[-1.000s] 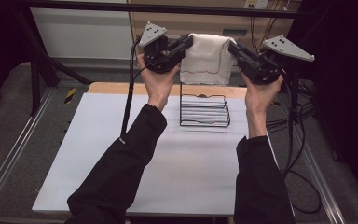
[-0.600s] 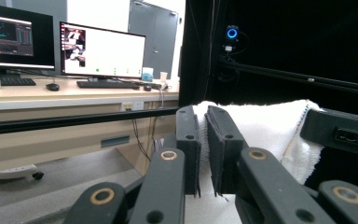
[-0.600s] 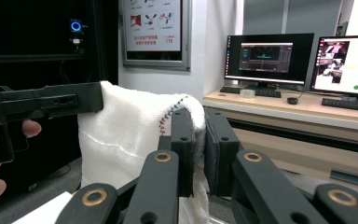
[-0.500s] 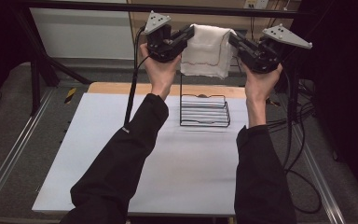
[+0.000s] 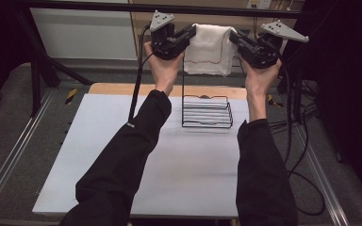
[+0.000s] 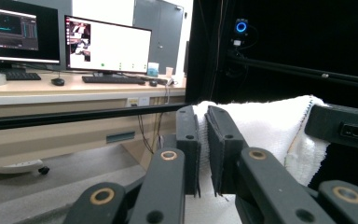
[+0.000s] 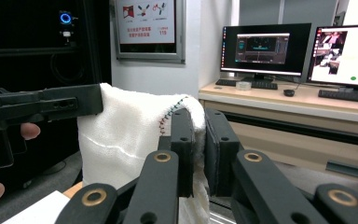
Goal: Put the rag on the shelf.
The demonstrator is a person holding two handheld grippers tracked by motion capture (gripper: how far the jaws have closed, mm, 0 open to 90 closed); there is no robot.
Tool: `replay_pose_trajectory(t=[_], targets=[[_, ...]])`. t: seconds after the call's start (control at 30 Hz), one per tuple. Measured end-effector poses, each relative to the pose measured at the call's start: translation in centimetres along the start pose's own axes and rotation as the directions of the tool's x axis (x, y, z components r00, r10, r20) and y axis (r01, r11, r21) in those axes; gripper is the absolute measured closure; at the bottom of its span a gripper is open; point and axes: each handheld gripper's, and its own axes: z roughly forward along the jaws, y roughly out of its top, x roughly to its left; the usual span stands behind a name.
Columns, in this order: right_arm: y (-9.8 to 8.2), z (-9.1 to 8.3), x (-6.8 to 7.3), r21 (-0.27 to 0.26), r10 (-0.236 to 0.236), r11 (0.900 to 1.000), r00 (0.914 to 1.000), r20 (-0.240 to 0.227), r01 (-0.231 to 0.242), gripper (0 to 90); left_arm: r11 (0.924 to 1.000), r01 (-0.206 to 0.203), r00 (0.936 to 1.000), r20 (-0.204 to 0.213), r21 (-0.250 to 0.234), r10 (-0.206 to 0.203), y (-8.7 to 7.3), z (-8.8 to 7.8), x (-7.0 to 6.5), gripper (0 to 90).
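A white towel (image 5: 210, 49) of nubbly woven cotton, with a thin line of red and dark stitching along its hem, hangs folded in the air at the 12 o'clock end of the table (image 5: 122, 155), held up by its two top corners. The left tool (image 5: 192, 32) — matte black plastic, with a grey three-cornered plate on top — pinches the towel's corner at 10 o'clock; in the left gripper view its two ribbed black pads stand nearly together, with cloth (image 6: 261, 126) squeezed between them. The right tool (image 5: 232, 36) is clamped the same way on the corner at 2 o'clock, and in the right gripper view the hem (image 7: 135, 135) bunches into the narrow slot between its pads. Both tools point toward each other, so the towel's top edge spans between them and the rest drapes down.

Directly below the towel, at 12 o'clock on the table, stands a black wire rack (image 5: 206, 111) — a low rectangular base of parallel thin rods with one slim upright post rising at its left side. The towel hangs above the base; whether it touches the post cannot be made out. The table's top is a smooth pale grey sheet over a wooden board. Black sleeves cover both forearms, and the towel's lower edge is cut off in both gripper views.
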Motion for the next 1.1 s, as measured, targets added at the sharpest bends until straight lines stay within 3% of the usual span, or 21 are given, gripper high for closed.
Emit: replay_pose_trajectory(t=[0.5,1.1], targets=[[-1.2,1.7,-0.6,0.036,0.0,0.999,1.0,-0.004,0.0,83.3,0.9992,-0.015,0.9998,-0.011,0.038,0.016,-1.1,1.0,1.2,83.0],[-4.0,0.5,-1.9,0.088,0.022,0.996,0.9996,0.019,-0.024,83.2,0.9931,-0.058,0.9979,0.035,0.102,0.055,-3.6,1.5,0.0,82.9]])
